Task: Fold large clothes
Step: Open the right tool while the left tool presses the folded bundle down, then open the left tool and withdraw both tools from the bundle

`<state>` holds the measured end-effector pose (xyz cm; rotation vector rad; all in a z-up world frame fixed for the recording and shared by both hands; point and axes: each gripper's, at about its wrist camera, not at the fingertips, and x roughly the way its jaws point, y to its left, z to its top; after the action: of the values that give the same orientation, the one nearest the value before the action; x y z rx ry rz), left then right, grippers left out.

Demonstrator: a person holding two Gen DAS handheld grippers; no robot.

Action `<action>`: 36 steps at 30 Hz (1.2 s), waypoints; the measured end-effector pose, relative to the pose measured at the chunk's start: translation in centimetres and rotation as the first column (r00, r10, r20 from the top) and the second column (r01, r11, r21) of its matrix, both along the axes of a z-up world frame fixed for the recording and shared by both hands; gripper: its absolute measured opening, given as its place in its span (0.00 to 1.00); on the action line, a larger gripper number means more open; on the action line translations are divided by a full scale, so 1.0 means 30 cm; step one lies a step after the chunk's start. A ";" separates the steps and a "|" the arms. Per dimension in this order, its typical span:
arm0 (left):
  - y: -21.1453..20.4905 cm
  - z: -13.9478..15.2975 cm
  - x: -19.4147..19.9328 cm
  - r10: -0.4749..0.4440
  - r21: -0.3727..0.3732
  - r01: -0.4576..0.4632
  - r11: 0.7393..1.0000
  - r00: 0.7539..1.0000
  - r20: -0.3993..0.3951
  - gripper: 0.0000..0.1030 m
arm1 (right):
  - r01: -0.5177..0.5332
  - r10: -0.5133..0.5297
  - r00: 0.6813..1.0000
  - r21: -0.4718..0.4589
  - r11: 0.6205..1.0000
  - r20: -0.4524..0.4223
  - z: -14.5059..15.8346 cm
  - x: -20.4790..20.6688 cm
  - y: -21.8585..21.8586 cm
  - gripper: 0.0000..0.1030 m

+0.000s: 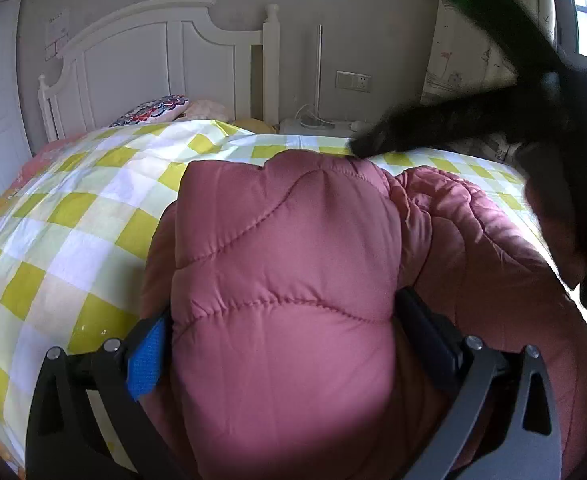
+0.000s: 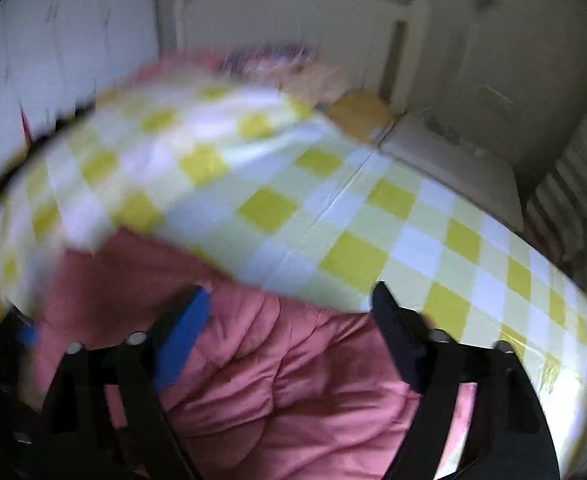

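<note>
My left gripper (image 1: 281,344) pinches a thick puffy fold of the pink coat (image 1: 277,264), both pads pressed into the padding. The coat lies bunched on the yellow-checked bedspread (image 1: 73,216), near the edge of the bed closest to me. My right gripper (image 2: 293,320) has its fingers spread wide above the coat (image 2: 277,384), nothing gripped; that view is motion-blurred. A white headboard (image 1: 141,56) stands behind.

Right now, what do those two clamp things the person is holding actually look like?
Both look alike. The left gripper and right gripper are black, angular frames with silver bolts and triangular cut-outs. Each has two flat fingers, one padded bright blue, the other dark.
</note>
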<state>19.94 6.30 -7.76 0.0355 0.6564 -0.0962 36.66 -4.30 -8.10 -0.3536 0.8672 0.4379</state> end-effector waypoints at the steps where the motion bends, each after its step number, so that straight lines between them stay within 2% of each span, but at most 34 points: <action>1: 0.000 0.000 0.000 -0.001 0.000 0.001 1.000 1.000 -0.001 0.98 | 0.000 -0.004 0.999 -0.087 0.996 -0.036 -0.063 0.017 0.034 0.88; 3: -0.006 -0.002 0.001 0.004 0.020 -0.004 1.000 1.000 -0.006 0.98 | 0.020 -0.026 0.998 -0.102 0.995 -0.057 -0.091 0.035 0.041 0.89; 7: -0.004 0.000 -0.003 0.000 0.014 0.000 1.000 1.000 -0.004 0.98 | 0.047 -0.046 0.999 -0.069 0.997 0.015 -0.026 0.007 0.004 0.89; 9: -0.005 0.001 -0.008 0.001 0.016 -0.001 1.000 1.000 0.001 0.98 | 0.071 -0.070 0.997 -0.001 0.998 0.043 0.018 -0.036 -0.042 0.89; 10: -0.003 0.002 -0.010 0.002 0.013 -0.002 1.000 1.000 0.003 0.98 | 0.081 -0.085 0.995 0.064 0.995 0.051 0.047 -0.069 -0.082 0.89; 13: 0.000 0.002 -0.009 0.002 0.006 -0.002 1.000 1.000 0.004 0.98 | 0.141 -0.162 0.984 0.238 0.961 0.072 0.100 -0.191 -0.234 0.90; 15: -0.001 0.002 -0.008 0.003 0.007 -0.003 1.000 1.000 0.004 0.98 | 0.159 -0.193 0.977 0.284 0.946 0.095 0.094 -0.273 -0.304 0.90; 17: -0.002 0.002 -0.007 0.003 0.009 -0.003 1.000 1.000 0.004 0.98 | 0.169 -0.202 0.973 0.257 0.952 0.109 0.056 -0.326 -0.329 0.90; 18: -0.002 0.002 -0.007 0.003 0.009 -0.003 1.000 1.000 0.004 0.98 | 0.186 -0.210 0.974 0.218 0.958 0.091 0.015 -0.331 -0.331 0.90; 19: -0.002 0.002 -0.007 0.003 0.009 -0.003 1.000 1.000 0.004 0.98 | 0.204 -0.212 0.977 0.169 0.964 0.030 -0.063 -0.323 -0.326 0.90; 20: -0.002 0.001 -0.006 0.006 0.011 -0.006 1.000 1.000 0.004 0.98 | 0.210 -0.215 0.977 0.180 0.961 0.008 -0.104 -0.328 -0.332 0.92; 21: -0.003 -0.001 -0.005 0.007 0.015 -0.007 1.000 1.000 0.000 0.98 | 0.219 -0.230 0.973 0.236 0.947 0.020 -0.119 -0.343 -0.356 0.94; 22: -0.006 -0.003 -0.006 0.004 0.019 -0.004 1.000 1.000 0.000 0.98 | 0.221 -0.231 0.973 0.252 0.942 0.010 -0.121 -0.346 -0.367 0.94; 25: -0.016 -0.001 -0.008 0.012 0.040 -0.012 0.999 1.000 0.006 0.98 | 0.251 -0.257 0.966 0.246 0.936 -0.010 -0.078 -0.359 -0.376 0.94; 28: -0.015 -0.002 -0.015 0.018 0.042 -0.019 0.999 1.000 0.009 0.98 | 0.204 -0.234 0.965 0.227 0.952 0.115 0.010 -0.458 -0.351 0.94; 31: -0.009 -0.002 -0.011 0.018 0.033 -0.019 0.999 1.000 0.008 0.98 | 0.118 -0.172 0.965 0.257 0.959 0.199 0.055 -0.585 -0.333 0.94; 32: -0.008 -0.002 -0.011 0.019 0.034 -0.019 0.999 1.000 0.009 0.98 | 0.089 -0.145 0.966 0.253 0.963 0.216 0.042 -0.624 -0.321 0.94; 34: -0.009 -0.003 -0.011 0.018 0.034 -0.018 0.999 1.000 0.009 0.98 | 0.088 -0.107 0.980 0.117 0.989 0.170 -0.051 -0.645 -0.262 0.94; 35: -0.008 -0.002 -0.009 0.013 0.030 -0.013 0.999 1.000 0.004 0.98 | 0.098 -0.112 0.978 0.083 0.992 0.178 -0.097 -0.653 -0.246 0.95; 36: -0.010 -0.002 -0.005 0.005 0.033 -0.005 0.999 1.000 -0.019 0.98 | 0.107 -0.126 0.971 0.103 0.989 0.201 -0.120 -0.657 -0.244 0.96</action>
<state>19.79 5.98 -7.81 0.0650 0.6772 -0.0808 16.94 -11.61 -11.70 -0.2575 0.6581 0.3239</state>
